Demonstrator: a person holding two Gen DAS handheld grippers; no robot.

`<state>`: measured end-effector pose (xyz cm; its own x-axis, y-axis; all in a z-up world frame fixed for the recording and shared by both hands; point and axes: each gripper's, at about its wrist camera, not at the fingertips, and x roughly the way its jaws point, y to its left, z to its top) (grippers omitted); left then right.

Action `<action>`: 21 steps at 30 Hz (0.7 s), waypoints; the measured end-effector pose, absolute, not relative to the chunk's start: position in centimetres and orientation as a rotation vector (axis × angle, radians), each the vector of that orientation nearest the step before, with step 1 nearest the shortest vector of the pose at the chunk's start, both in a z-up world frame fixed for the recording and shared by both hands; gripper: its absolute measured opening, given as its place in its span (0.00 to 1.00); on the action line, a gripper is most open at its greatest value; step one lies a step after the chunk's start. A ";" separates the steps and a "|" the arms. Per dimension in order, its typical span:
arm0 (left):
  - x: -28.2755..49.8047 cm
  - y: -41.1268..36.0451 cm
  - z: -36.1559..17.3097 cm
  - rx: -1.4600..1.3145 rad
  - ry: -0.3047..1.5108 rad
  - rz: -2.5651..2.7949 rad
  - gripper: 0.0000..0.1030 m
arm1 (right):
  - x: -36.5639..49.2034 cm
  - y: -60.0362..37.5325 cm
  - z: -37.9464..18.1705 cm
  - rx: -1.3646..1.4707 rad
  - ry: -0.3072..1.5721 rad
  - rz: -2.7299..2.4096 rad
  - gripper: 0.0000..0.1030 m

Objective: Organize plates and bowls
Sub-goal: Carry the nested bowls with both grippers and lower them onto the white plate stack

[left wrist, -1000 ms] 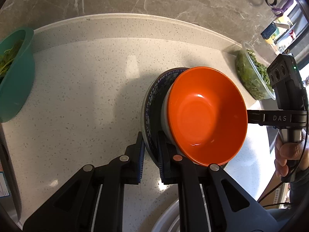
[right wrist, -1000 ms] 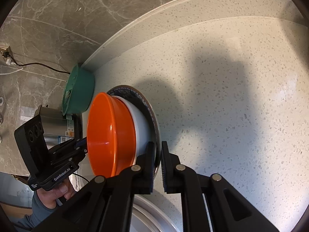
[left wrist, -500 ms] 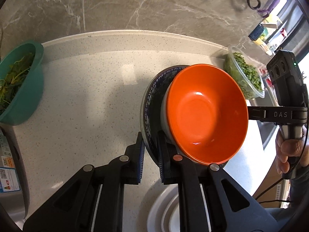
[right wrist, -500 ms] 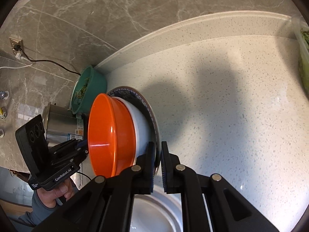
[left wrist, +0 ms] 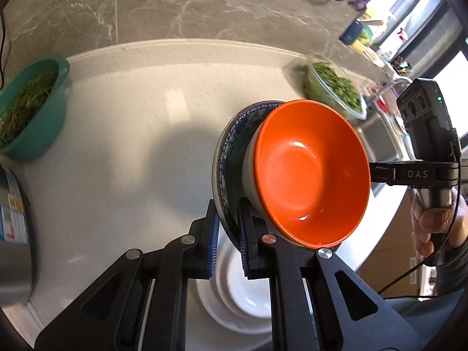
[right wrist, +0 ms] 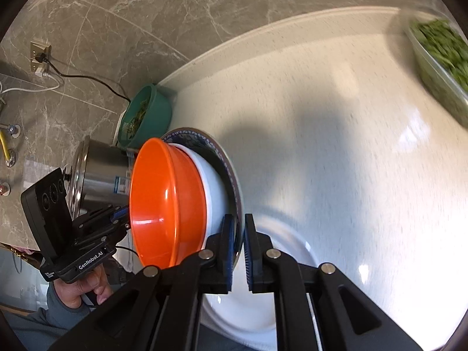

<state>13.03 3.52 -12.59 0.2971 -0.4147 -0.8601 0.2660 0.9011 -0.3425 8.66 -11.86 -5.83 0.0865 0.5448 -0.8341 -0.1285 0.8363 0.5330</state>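
An orange bowl (left wrist: pixel 311 172) sits nested in a white bowl (right wrist: pixel 215 184), and both rest on a blue-patterned plate (left wrist: pixel 226 146). The stack is held in the air above the pale speckled counter (left wrist: pixel 131 134), tilted in both views. The left tongs (left wrist: pixel 228 238) are clenched on the plate's near rim, and the right tongs (right wrist: pixel 239 244) are clenched on the rim at the opposite side. A hand (left wrist: pixel 435 228) grips the right tool's handle at the right edge. Directly below the stack, white plates (left wrist: pixel 242 292) lie stacked on the counter. Far left stands a teal bowl of greens (left wrist: pixel 32 114), with a steel pot (right wrist: pixel 102 175) near it. Far right is a clear container of chopped greens (left wrist: pixel 336 93), against a grey marble wall (left wrist: pixel 175 5).
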 end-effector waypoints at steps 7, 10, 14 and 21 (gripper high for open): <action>8.1 2.3 -13.8 -0.135 1.251 -0.502 0.10 | 3.7 -12.7 -6.7 0.423 1.444 0.459 0.10; 6.7 2.4 -14.8 -0.126 1.280 -0.507 0.10 | 2.5 -12.6 -7.6 0.443 1.462 0.452 0.10; 5.4 2.7 -16.5 -0.120 1.306 -0.507 0.10 | 1.3 -12.4 -8.8 0.462 1.477 0.437 0.10; 4.1 2.2 -19.7 -0.072 1.338 -0.495 0.10 | 0.7 -12.2 -11.7 0.477 1.510 0.415 0.10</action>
